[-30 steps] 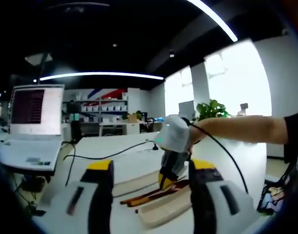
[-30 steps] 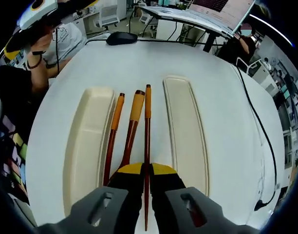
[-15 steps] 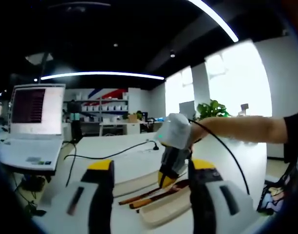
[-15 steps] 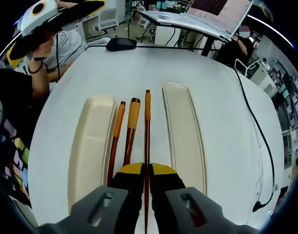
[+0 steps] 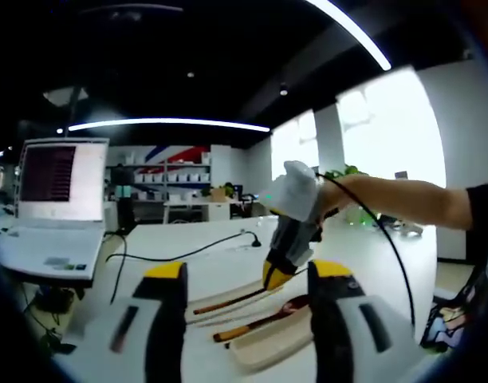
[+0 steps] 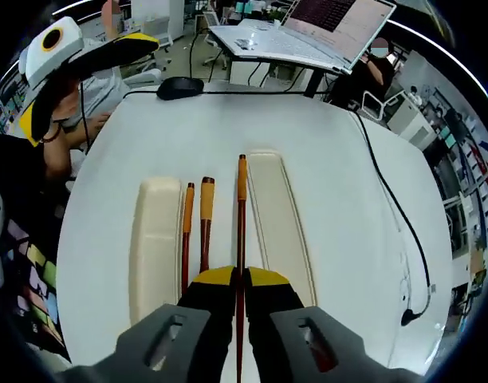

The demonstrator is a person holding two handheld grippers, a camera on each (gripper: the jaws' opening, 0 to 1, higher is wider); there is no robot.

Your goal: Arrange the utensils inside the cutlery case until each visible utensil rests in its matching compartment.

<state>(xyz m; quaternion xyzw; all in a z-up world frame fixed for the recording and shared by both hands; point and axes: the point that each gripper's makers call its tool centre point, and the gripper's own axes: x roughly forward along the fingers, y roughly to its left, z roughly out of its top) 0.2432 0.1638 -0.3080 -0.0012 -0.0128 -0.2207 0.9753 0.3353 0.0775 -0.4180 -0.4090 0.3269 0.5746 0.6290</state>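
My right gripper [image 6: 242,276] is shut on a long thin wooden utensil [image 6: 242,215] with an orange end, held in the air above the white table [image 6: 340,167]. Below it, two more wooden utensils [image 6: 187,231] [image 6: 205,223] lie side by side between two cream case halves [image 6: 155,239] [image 6: 277,223]. In the left gripper view, the right gripper [image 5: 290,239] hangs over the table with the thin utensil [image 5: 228,301] slanting from its jaws. My left gripper [image 5: 248,275] stands open and empty, off to the side; it also appears as the left gripper [image 6: 76,52] at the upper left.
A laptop [image 6: 308,28] sits at the table's far side, with a black mouse [image 6: 179,88] and a black cable [image 6: 387,215] running along the right. A person's arm [image 5: 403,207] reaches in from the right. Another person [image 6: 371,68] sits beyond the laptop.
The right gripper has risen with the thin utensil, lifting it clear of the other two. The table looks farther off in its view. The left gripper has stayed put.
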